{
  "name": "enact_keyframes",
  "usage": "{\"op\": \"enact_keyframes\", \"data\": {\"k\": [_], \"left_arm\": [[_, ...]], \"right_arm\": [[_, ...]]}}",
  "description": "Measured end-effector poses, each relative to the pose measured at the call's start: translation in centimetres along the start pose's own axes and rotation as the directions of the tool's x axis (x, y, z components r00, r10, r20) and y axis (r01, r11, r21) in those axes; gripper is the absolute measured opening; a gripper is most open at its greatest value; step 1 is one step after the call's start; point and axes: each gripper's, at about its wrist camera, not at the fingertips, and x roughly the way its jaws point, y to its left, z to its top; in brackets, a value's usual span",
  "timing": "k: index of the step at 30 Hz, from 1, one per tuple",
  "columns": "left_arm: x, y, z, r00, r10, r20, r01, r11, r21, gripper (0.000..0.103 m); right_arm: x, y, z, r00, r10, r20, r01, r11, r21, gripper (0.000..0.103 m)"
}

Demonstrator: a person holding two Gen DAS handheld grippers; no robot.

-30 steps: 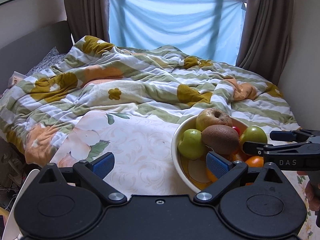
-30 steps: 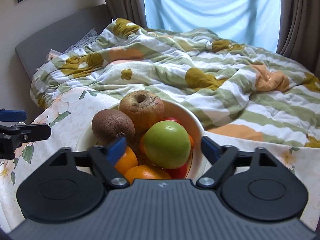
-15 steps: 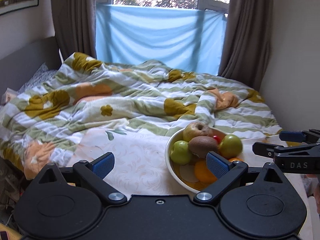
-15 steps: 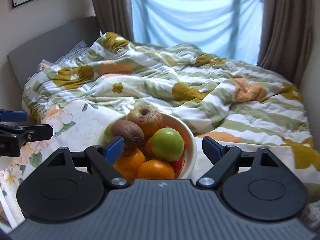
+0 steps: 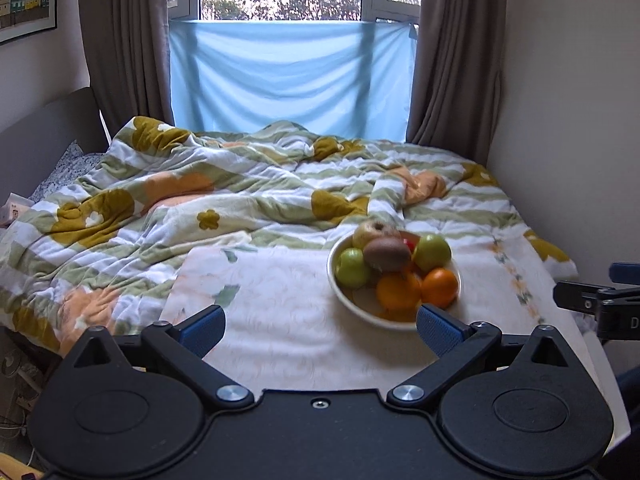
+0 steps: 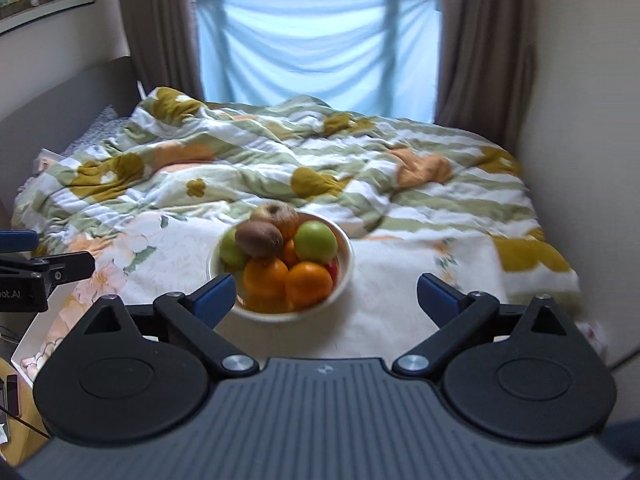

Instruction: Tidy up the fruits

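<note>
1. Sitting on a pale floral sheet (image 5: 296,300) at the near end of a bed, a white bowl (image 5: 362,314) piled with fruit lies right of centre in the left wrist view and just left of centre in the right wrist view.
2. Bare sheet stretches to the bowl's left and right; a rumpled flowered quilt (image 5: 224,200) crowds its far side, and a wall (image 5: 560,120) bounds the bed on the right.
3. Opening at this moment, the left gripper (image 5: 320,330) has nothing between its blue pads; its right pad (image 5: 438,330) overlaps the bowl's near rim in the picture, apart from the fruit.
4. Spread wide, the right gripper (image 6: 325,298) grips nothing, its left pad (image 6: 212,296) overlapping the bowl's near-left rim in its own view; whether it touches cannot be told.
5. Counted in the bowl: two oranges (image 6: 266,278) at the near side, two green apples (image 6: 316,242), one brown kiwi (image 6: 259,239) on top, one wrinkled yellowish apple (image 6: 276,214) at the far side, and a red piece (image 6: 332,270), mostly hidden.
</note>
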Motion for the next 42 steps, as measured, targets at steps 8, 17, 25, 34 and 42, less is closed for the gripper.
{"op": "enact_keyframes", "data": {"k": [8,17,25,34,42], "left_arm": [[-2.3,0.2,-2.6,1.0,-0.005,-0.021,0.005,1.0,0.016,0.103],[-3.2,0.1,-3.3,1.0,-0.006,-0.023,0.007,0.999,0.033,0.103],[-3.2,0.1,-3.1,1.0,-0.004,-0.015,0.005,0.999,0.037,0.103],[-3.2,0.0,-3.1,1.0,-0.001,-0.011,0.001,0.999,0.043,0.103],[-3.1,-0.1,-3.2,1.0,-0.002,-0.009,0.003,0.999,0.045,0.103]], "right_arm": [[-2.8,0.8,-3.7,0.995,-0.055,-0.079,0.061,0.994,0.087,0.103],[-4.1,1.4,-5.0,0.992,-0.089,-0.089,0.098,0.99,0.097,0.103],[-4.1,1.5,-5.1,0.991,-0.093,-0.091,0.102,0.99,0.097,0.103],[-4.2,1.5,-5.3,0.991,-0.097,-0.094,0.107,0.989,0.099,0.103],[-3.9,0.7,-5.7,0.99,-0.104,-0.099,0.115,0.988,0.108,0.103]]}}
